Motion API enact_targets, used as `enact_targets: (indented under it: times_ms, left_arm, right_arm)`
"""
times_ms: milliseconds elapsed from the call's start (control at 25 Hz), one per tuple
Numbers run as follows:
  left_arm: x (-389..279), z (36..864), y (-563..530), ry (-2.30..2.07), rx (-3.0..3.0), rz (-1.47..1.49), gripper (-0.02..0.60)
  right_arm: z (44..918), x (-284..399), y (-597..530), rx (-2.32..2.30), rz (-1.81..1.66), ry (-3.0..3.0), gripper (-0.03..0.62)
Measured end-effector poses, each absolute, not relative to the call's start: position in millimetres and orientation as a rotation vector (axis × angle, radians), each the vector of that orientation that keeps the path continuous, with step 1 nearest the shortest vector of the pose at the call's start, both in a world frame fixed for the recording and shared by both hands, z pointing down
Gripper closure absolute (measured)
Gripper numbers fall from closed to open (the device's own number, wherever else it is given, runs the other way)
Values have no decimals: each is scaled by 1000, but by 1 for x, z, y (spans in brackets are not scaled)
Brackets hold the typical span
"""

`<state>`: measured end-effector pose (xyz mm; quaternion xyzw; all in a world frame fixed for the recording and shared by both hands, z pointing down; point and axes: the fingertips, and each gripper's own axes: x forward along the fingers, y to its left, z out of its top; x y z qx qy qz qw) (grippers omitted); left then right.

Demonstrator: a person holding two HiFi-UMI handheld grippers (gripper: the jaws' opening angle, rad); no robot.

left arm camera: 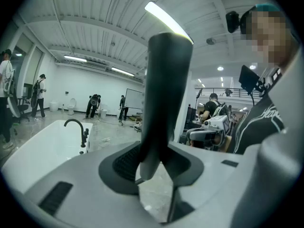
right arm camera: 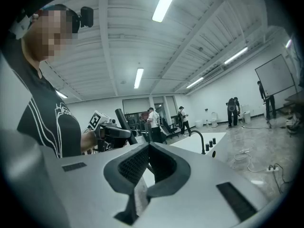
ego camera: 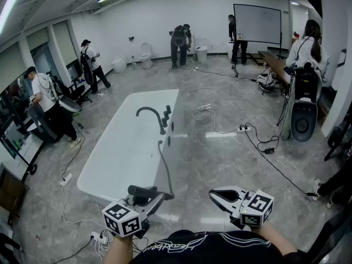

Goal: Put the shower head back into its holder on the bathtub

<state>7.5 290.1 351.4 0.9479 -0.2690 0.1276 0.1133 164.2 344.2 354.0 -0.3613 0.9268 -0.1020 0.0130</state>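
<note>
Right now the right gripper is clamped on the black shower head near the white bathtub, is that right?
No, the left gripper is clamped on the black shower head near the white bathtub; the left gripper view shows it between the jaws. The right gripper is shut and empty.

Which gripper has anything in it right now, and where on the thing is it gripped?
The left gripper holds the shower head by the narrow lower end of its handle. The right gripper is shut and empty.
</note>
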Motion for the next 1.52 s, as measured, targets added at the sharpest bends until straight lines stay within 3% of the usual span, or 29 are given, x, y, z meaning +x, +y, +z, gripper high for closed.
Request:
enact_targets:
  times_ms: [960, 1520]
  left_arm:
    - [-7, 350, 255, -757, 2774, 298, 445]
    - [-41, 382, 124, -673, 2679, 262, 445]
  right_arm:
    - [377, 132, 289, -1049, -450, 2909, 579]
    - [451, 91, 166, -1141, -690, 2943, 577]
